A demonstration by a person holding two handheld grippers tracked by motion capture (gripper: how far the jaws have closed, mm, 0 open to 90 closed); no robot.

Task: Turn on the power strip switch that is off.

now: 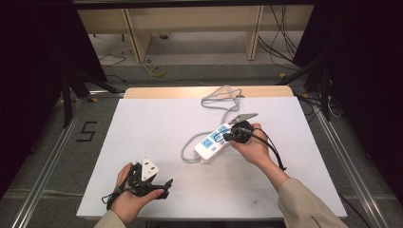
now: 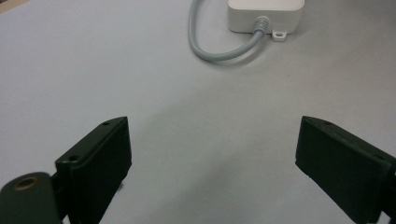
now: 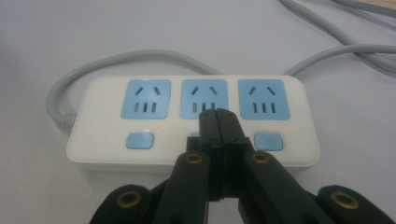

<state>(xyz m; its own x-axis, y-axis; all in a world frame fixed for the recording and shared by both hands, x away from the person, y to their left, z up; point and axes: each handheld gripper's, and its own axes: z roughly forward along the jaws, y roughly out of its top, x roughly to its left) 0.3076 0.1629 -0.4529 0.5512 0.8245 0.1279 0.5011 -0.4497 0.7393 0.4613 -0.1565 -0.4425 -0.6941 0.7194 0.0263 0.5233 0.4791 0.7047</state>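
In the high view, the right hand-held gripper point(image 1: 236, 133) sits over the far end of a white power strip point(image 1: 212, 143) lying on the white counter point(image 1: 157, 123). The strip's grey cable point(image 1: 219, 101) loops away beyond that gripper toward the counter's far edge. The left hand-held gripper point(image 1: 154, 183) lies well apart from the strip, near the counter's front edge, in an upturned hand point(image 1: 129, 197).

The left gripper view shows its jaws spread wide with nothing between them. The strip's cable end point(image 2: 265, 14) lies far ahead of them, with the cable point(image 2: 210, 44) curving off it.

The right gripper view shows its jaws pressed together, holding nothing, tips over the strip's point(image 3: 194, 123) middle blue socket point(image 3: 204, 95). Three blue sockets and blue switches point(image 3: 140, 139) show here, with small red lights beside the outer switches.
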